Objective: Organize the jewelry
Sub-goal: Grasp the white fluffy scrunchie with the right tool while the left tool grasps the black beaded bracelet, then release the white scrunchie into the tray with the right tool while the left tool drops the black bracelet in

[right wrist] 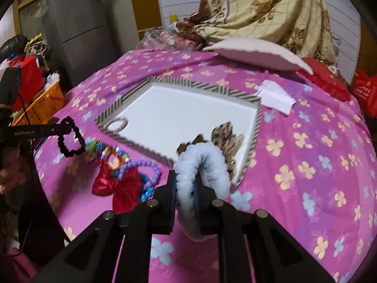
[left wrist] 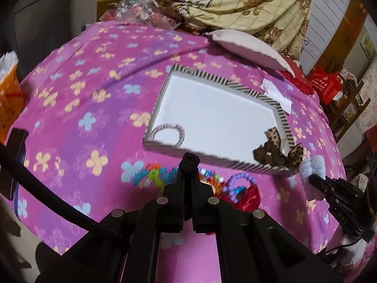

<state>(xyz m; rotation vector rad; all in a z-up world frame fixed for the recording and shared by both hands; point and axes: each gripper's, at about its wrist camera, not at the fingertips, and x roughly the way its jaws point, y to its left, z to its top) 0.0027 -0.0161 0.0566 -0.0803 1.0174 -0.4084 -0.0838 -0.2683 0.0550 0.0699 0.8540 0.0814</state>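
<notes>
Left tongs [left wrist: 188, 159] pressed together on a black beaded scrunchie [right wrist: 70, 138], lifted off the bed, hanging as a loop at the far left of the right wrist view; in its own view only a dark bit shows at the tips. Right tongs [right wrist: 186, 184] pinching a fluffy white scrunchie [right wrist: 202, 165], held above the near edge of the tray. Striped-rim tray [left wrist: 200, 74] lies flat on the pink flowered bedspread [left wrist: 82, 94], white inside; a striped hair ring [left wrist: 168, 133] sits in its near-left corner, a leopard-print bow [left wrist: 275, 151] in its near-right corner, draped over the rim. Rest of the jewelry pile is on the bedspread just in front of the tray: colorful bead bracelets [right wrist: 110, 152], purple bead bracelet [right wrist: 141, 169], red shiny bow [right wrist: 117, 184], touching or overlapping each other. White paper scrap [right wrist: 275, 95] just beside the tray's far-right corner. Pale pillow [right wrist: 254, 53] and floral blanket [right wrist: 271, 7] at the far end of the bed. Orange basket [right wrist: 40, 105] off the left side. Frames motion-blurred.
</notes>
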